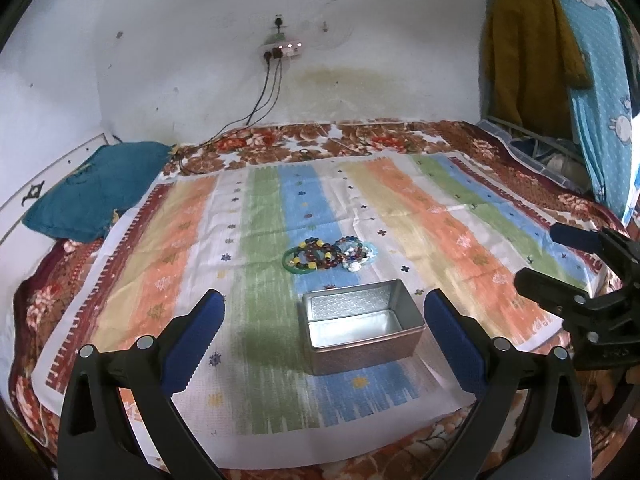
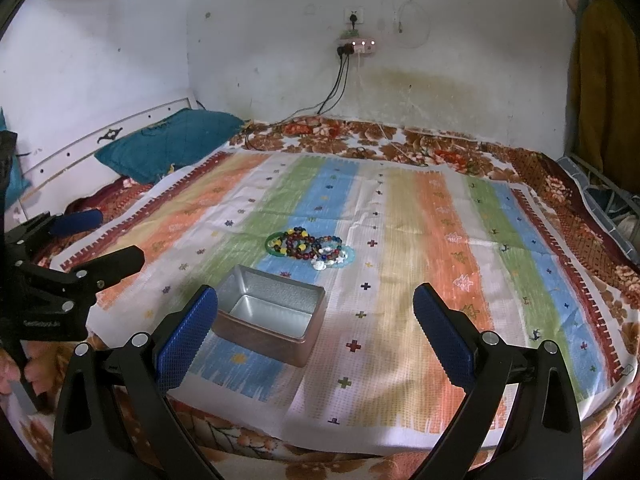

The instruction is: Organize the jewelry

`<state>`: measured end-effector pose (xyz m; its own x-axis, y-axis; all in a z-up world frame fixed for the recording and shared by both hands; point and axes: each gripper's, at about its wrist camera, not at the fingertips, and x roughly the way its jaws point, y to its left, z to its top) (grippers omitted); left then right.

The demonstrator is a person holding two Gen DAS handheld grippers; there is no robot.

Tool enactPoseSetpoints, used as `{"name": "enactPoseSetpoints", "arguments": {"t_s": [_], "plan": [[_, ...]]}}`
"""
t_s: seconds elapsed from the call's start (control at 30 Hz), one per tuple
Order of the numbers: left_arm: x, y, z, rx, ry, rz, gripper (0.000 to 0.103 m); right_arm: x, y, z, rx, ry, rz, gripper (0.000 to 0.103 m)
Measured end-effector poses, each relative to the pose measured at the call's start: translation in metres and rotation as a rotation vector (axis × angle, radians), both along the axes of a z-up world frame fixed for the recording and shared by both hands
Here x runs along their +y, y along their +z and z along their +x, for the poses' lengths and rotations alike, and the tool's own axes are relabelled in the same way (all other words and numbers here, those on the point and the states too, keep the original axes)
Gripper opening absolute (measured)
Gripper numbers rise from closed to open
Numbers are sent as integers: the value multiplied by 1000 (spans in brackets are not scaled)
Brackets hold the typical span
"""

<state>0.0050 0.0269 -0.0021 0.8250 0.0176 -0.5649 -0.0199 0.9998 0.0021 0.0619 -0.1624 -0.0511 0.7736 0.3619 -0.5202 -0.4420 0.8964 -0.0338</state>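
Bracelet pile (image 1: pixel 330 255) sits just behind the empty tin (image 1: pixel 362 330), straight ahead of the left gripper (image 1: pixel 324 332). Right gripper (image 2: pixel 316 332) points right of the tin, so left's better lined up. Both sets of fingers are spread wide, holding nothing.

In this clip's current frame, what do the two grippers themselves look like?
Both match: the left gripper and right gripper have black plastic frames with silver round bolts and two fingers faced with blue, diamond-textured pads. Small white lettering marks the left gripper's body in the right wrist view. No cables visible.
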Motion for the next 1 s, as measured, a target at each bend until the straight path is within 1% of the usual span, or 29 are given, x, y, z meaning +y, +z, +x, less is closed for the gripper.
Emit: {"name": "enactPoseSetpoints", "arguments": {"t_s": [0.27, 0.33, 0.4, 0.47, 0.53, 0.63, 0.73, 0.87, 1.0], "plan": [[2, -1, 1, 9, -9, 13, 97, -2, 1, -4, -9, -2, 7, 99], [5, -1, 2, 12, -8, 12, 97, -1, 1, -2, -4, -2, 4, 99], [-3, -3, 1, 21, -6, 10, 97, -1, 1, 0, 6, -5, 3, 99], [-2, -4, 3, 29, 4, 6, 97, -1, 0, 4, 23, -12, 6, 99], [2, -5, 5, 40, 14, -12, 97, -2, 2, 8, 28, -22, 16, 99], [13, -9, 11, 77, 36, -67, 97, -6, 3, 14, 43, -36, 51, 99], [21, -13, 18, 116, 34, -115, 97, -5, 2, 21, 53, -46, 73, 99], [23, -16, 28, 131, 54, -144, 98, 3, -2, 28, 55, -48, 65, 99], [20, -20, 40, 156, 63, -133, 97, 11, -5, 35, 58, -44, 60, 99]]}}
